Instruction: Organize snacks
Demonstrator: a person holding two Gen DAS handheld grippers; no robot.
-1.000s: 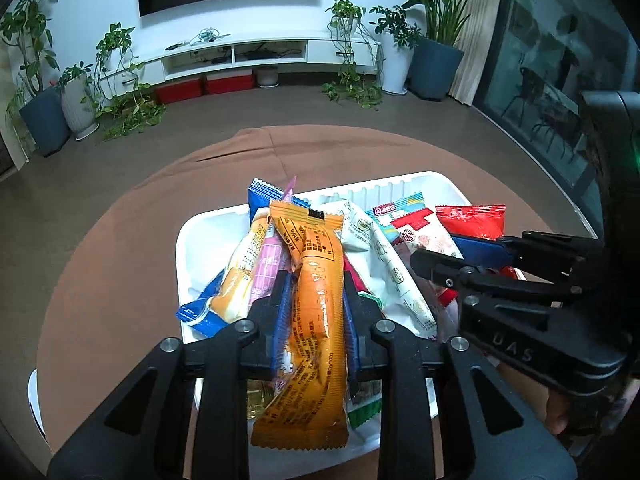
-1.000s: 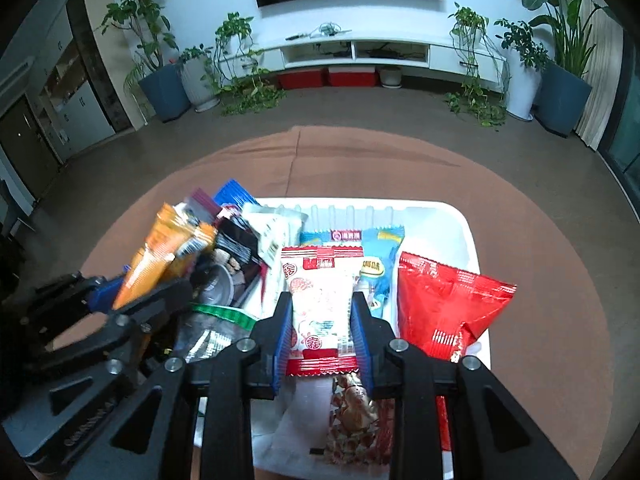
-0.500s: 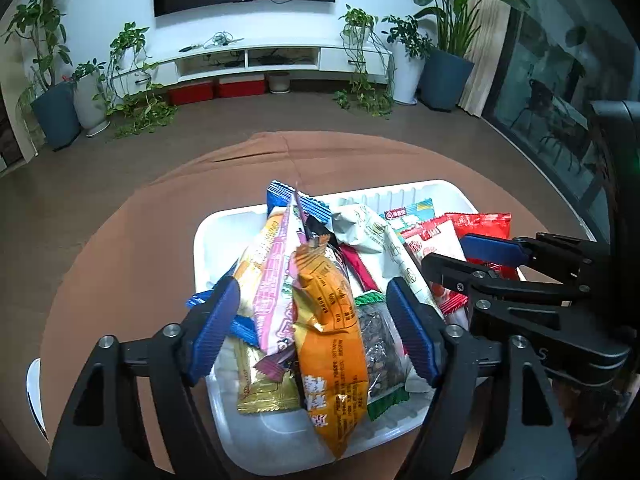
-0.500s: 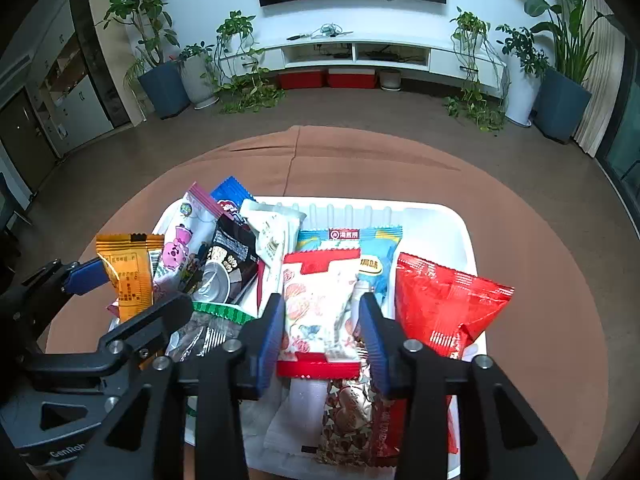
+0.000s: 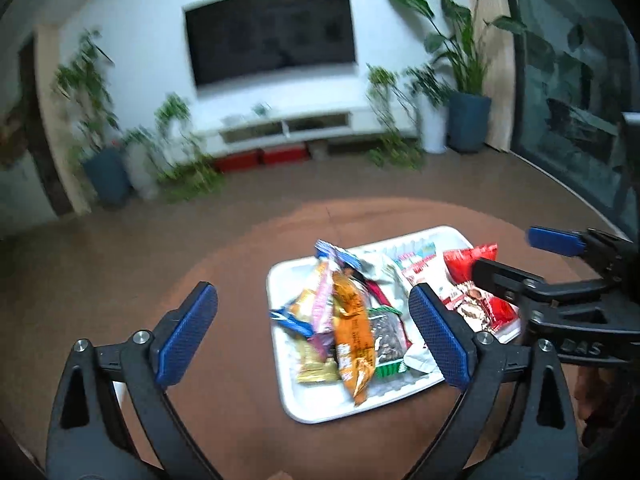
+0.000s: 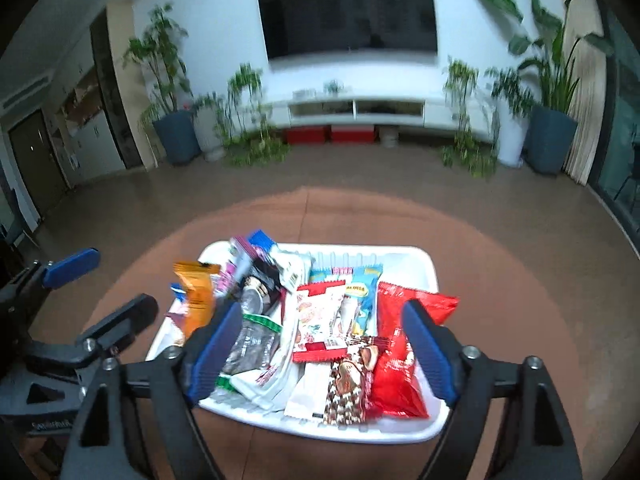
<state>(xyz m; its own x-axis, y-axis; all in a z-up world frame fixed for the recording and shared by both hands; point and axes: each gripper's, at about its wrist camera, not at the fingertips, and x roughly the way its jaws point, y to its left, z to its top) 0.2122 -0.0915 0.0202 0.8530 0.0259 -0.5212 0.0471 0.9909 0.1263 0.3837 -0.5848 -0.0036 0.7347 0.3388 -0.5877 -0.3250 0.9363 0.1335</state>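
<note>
The left gripper (image 5: 312, 336) and right gripper (image 6: 326, 350) are both opening wide, their fingers holding nothing. Snack packets fill the white tray (image 6: 424, 268) on the brown counter (image 6: 500, 280).

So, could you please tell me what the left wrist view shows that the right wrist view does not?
Only the left wrist view shows the tall window wall on the right and the gold packet at the tray's near corner. Only the right wrist view shows the dark door on the left and the full red bag. Both show the white tray of snacks, the orange packet, the wall television, and both tongs, opening with nothing gripped.
</note>
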